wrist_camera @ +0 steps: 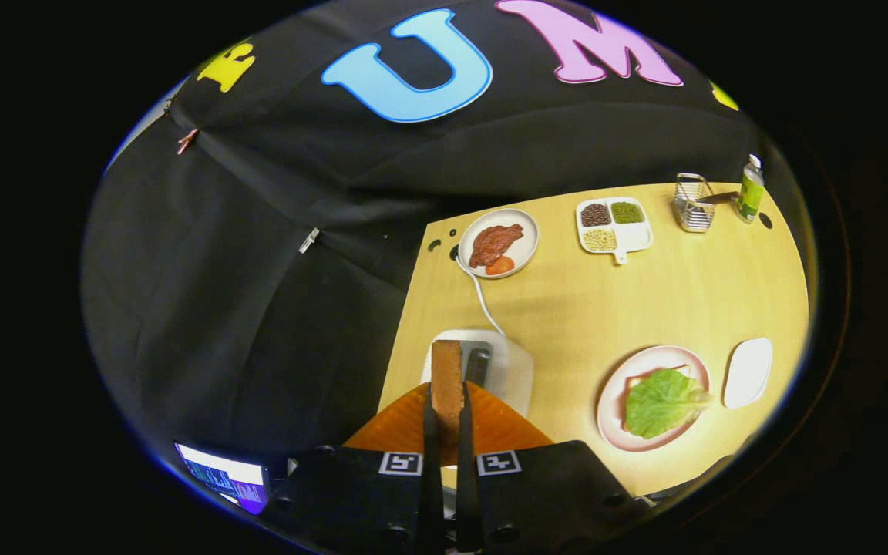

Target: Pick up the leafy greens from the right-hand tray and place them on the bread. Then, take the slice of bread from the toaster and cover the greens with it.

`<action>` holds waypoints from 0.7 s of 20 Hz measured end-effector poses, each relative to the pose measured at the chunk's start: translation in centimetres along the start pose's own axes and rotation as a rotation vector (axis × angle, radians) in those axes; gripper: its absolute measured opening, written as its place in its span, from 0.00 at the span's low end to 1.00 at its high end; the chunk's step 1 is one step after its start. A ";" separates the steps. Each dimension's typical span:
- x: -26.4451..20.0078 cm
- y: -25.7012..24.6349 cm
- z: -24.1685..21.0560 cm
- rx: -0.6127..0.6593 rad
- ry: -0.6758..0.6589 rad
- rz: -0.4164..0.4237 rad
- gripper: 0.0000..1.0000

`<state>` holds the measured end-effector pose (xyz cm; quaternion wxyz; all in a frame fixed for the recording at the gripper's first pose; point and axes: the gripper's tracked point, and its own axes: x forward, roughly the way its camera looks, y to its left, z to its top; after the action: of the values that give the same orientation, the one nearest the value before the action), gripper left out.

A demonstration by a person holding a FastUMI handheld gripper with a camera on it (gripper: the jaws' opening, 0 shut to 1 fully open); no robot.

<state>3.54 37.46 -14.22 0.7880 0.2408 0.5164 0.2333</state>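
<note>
The greens (pixel 664 399) already lie on the bread on the pink plate (pixel 612 397) – what's left is the covering, with the claw (pixel 448 412) clenched on the bread slice (pixel 446 378) above the toaster (pixel 502 362)

You are getting no readable text here: the green bottle (pixel 751 190) at the tabletop's (pixel 583 308) far corner is showing a label too small to make out.

The tongs (pixel 448 416) are pressing both fingers on the bread slice (pixel 447 378).
</note>
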 end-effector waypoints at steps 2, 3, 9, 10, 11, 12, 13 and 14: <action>-1.1 -3.3 -0.4 0.005 -0.006 -0.026 0.11; -1.7 -4.9 -0.6 0.010 -0.012 -0.039 0.11; -2.7 -11.8 -2.6 0.034 0.012 -0.041 0.11; -2.6 -13.2 -3.2 0.027 0.025 -0.046 0.11; -2.6 -14.7 -3.8 0.027 0.036 -0.056 0.11; -2.3 -16.0 -4.2 0.036 0.036 -0.060 0.11; -2.1 -17.1 -4.5 0.053 0.039 -0.055 0.11; -1.5 -18.0 -4.8 0.071 0.038 -0.037 0.11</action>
<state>0.72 23.28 -25.99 0.7733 0.2546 0.5433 0.2050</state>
